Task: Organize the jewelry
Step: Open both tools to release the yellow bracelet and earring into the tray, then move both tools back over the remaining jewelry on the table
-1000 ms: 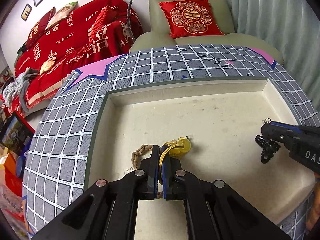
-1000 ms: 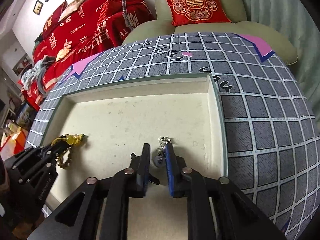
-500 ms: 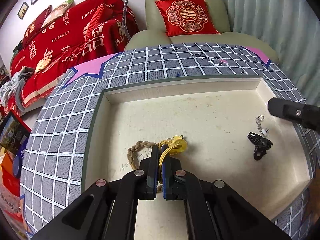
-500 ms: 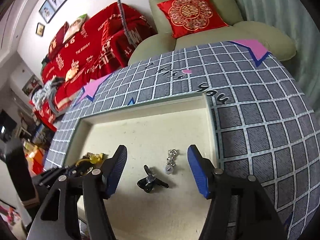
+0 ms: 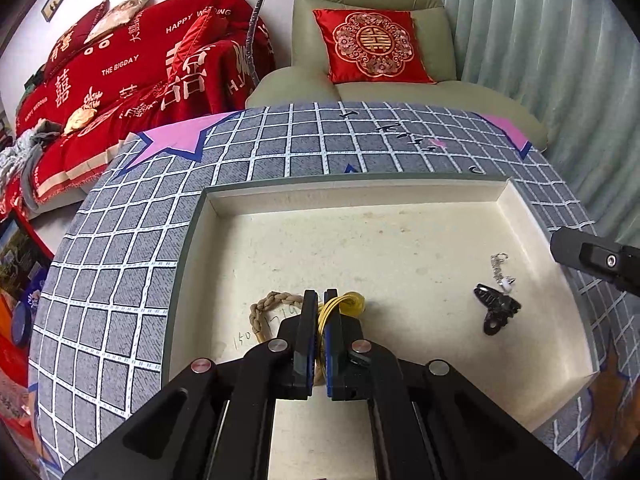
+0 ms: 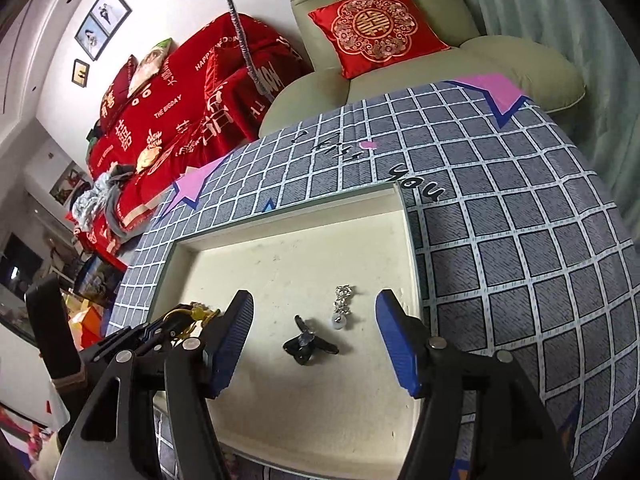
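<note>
A cream tray [image 5: 520,396] sits on a grey checked cloth [image 6: 520,264] as two handheld grippers work over scattered jewelry. The left gripper [image 5: 320,300] is clamped on a yellow cord ornament [image 5: 348,305], its pads pressed together on the strands, with the yellow knot just past the tips. A braided tan cord [image 5: 272,304] loops out to the left of the same tips and runs back under them; whether the pads also pinch it cannot be told from this angle.

The right gripper [image 6: 316,332] stands with its blue pads wide apart, having just been opening, and nothing is between them at pad height. On the tray floor below and slightly ahead of its gap lie a black hair clip [image 6: 308,344] and a silver drop earring [image 6: 342,308]. The clip lies just left of the gap's centre line, its long axis running across the gap, roughly from pad to pad. The earring lies just beyond it and to the right, its length pointing away from the gripper, pearl end nearest. The two pieces are near each other but apart.

Both lie well to the right of the left gripper, so the right hand is plainly the nearer. Any next pick there looks to turn on lining the pads across one piece's narrow side.
</note>
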`<state>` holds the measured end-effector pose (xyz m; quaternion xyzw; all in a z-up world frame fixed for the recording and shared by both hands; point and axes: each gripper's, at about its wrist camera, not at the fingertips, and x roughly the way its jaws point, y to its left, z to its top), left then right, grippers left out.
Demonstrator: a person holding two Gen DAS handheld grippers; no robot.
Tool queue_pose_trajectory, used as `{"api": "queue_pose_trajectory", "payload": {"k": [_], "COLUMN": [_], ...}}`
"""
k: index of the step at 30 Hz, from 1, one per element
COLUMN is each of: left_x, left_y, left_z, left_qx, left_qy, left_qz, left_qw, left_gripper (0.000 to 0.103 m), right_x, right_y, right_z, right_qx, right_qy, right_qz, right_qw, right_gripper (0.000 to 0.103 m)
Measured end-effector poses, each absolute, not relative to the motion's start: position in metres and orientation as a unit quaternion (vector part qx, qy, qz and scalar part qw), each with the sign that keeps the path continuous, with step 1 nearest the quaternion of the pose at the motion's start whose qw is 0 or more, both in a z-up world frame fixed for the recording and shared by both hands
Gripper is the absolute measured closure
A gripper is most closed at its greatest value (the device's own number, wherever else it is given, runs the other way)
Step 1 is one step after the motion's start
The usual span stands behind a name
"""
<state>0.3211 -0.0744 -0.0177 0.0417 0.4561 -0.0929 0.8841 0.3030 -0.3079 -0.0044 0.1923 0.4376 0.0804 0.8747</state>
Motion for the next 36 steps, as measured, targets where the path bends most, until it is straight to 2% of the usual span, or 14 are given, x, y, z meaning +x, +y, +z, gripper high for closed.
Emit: {"api": "queue_pose_trajectory", "payload": {"k": [2,6,8,10,11,12,13,14,17,24,36], "left_x": [0.319,0.316,0.314,0.313,0.312,0.311,0.311,0.312,0.318,0.336,0.329], "left_y": [-0.074,-0.073,-0.070,-0.069,-0.068,-0.067,-0.066,-0.065,-0.068,-0.083,-0.059], "left_z": [-0.014,-0.008,-0.006,-0.003,-0.002,-0.001,-0.001,-0.003,-0.016,-0.049,-0.086], "left_qx": [0.038,0.037,0.030,0.026,0.026,0.023,0.021,0.015,0.008,0.060,0.056], "left_qy": [0.453,0.451,0.451,0.450,0.450,0.450,0.452,0.451,0.447,0.425,0.421], "left_qz": [-0.097,-0.095,-0.097,-0.097,-0.098,-0.099,-0.100,-0.101,-0.113,-0.077,-0.090], "left_qw": [0.885,0.887,0.887,0.887,0.887,0.887,0.886,0.887,0.887,0.900,0.901], "left_gripper": [0.091,0.091,0.091,0.091,0.091,0.063,0.023,0.000,0.000,0.000,0.000], "right_x": [0.301,0.298,0.296,0.294,0.293,0.291,0.290,0.289,0.285,0.277,0.243], "right_y": [-0.309,-0.314,-0.318,-0.324,-0.325,-0.327,-0.328,-0.328,-0.327,-0.324,-0.321], "right_z": [-0.001,0.003,0.004,0.005,0.005,0.005,0.006,0.007,0.010,0.017,0.022], "right_qx": [0.197,0.212,0.221,0.233,0.235,0.237,0.237,0.236,0.229,0.220,0.212], "right_qy": [0.432,0.428,0.427,0.425,0.424,0.422,0.421,0.421,0.418,0.417,0.434], "right_qz": [0.083,0.081,0.076,0.070,0.070,0.069,0.069,0.070,0.071,0.074,0.076], "right_qw": [0.876,0.875,0.873,0.872,0.872,0.872,0.873,0.873,0.876,0.879,0.872], "right_gripper": [0.023,0.019,0.012,0.000,0.000,0.000,0.000,0.000,0.000,0.000,0.000]}}
